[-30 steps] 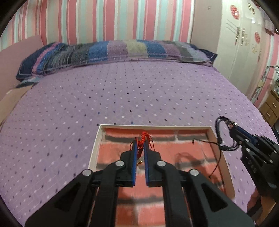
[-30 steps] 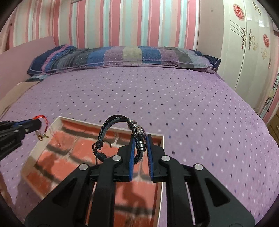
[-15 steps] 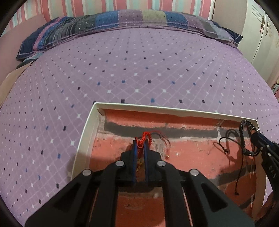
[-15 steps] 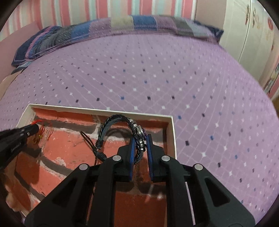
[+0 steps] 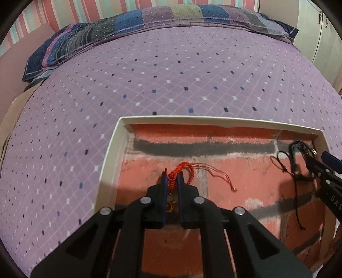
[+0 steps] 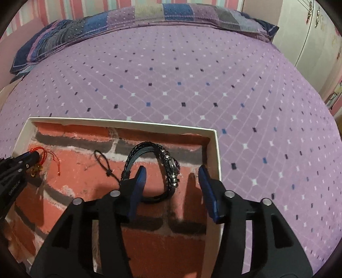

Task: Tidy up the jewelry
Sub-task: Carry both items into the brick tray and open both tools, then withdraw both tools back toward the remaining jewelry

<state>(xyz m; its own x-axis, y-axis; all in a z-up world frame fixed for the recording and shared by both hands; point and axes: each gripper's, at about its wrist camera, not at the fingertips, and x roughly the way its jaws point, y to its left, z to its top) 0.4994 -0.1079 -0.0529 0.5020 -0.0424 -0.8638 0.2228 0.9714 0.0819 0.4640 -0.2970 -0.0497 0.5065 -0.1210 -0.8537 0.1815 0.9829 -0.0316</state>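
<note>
A white-rimmed tray [image 5: 111,149] with a brick-pattern lining lies on the bed. My left gripper [image 5: 172,177] is low over its left part, shut on a red cord bracelet [image 5: 181,169] whose thin tails trail to the right on the lining. My right gripper [image 6: 172,171] is at the tray's right end [image 6: 215,154], its jaws opening. A black braided bracelet [image 6: 168,164] with metal beads stands between them on the lining, and neither pad presses on it. The left wrist view shows that black bracelet [image 5: 294,158] and the right gripper [image 5: 320,159] at its right edge.
The tray sits near the front of a bed covered by a purple diamond-print sheet [image 6: 192,85]. A long patchwork pillow [image 5: 171,19] lies along the back. White wardrobe doors [image 6: 310,32] stand at the right, and a striped wall runs behind.
Both grippers came down into the tray with their bracelets. The right gripper's jaws have parted and let go of the black bracelet. The left gripper still grips the red cord.
</note>
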